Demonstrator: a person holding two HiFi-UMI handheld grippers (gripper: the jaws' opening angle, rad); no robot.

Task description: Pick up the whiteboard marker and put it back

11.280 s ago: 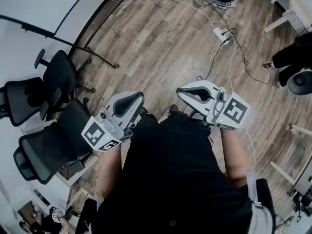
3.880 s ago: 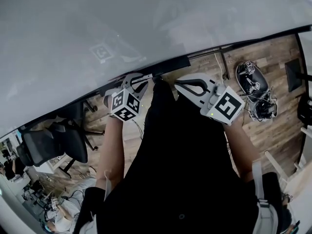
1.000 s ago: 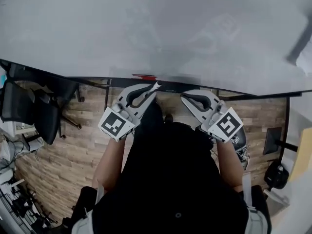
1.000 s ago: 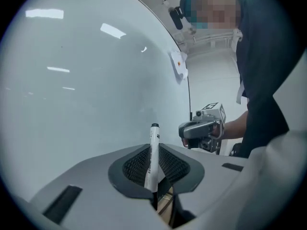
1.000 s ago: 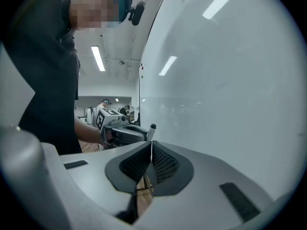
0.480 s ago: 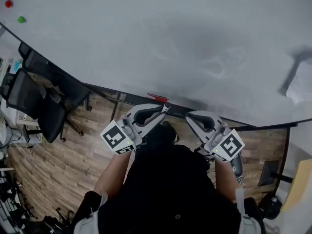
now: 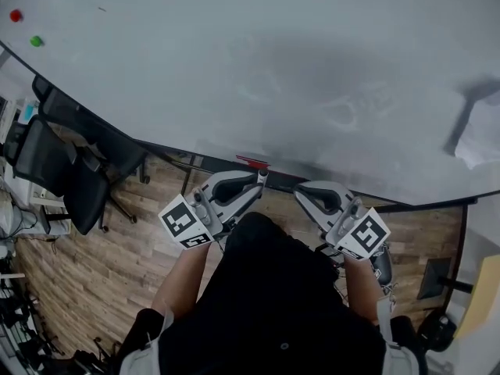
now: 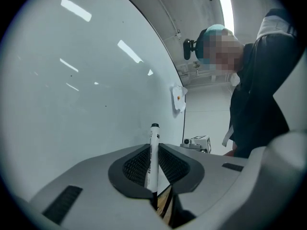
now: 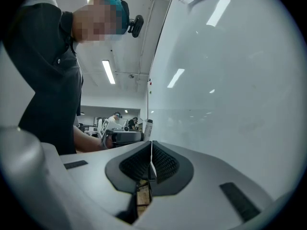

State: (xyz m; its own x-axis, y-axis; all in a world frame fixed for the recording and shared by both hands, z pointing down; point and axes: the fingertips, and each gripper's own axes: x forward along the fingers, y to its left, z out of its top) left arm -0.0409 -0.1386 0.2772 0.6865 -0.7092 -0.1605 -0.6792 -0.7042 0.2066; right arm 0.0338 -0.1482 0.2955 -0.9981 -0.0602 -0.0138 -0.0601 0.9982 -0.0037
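Bright, even indoor light falls from ceiling strip lamps (image 8: 225,8), and their reflections glare off the glossy whiteboard (image 8: 72,80) as slanted white bars in the left gripper view and the right gripper view. In the head view the whiteboard looks flat grey, with a soft-edged dark shadow streak at its right, while the wooden floor (image 7: 94,287) stays sharp. Both gripper views bow strongly outward and fade into black rounded corners.

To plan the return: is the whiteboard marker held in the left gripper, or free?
Held. In the left gripper view the whiteboard marker stands clamped between the pads of the left gripper, its dark end above them.
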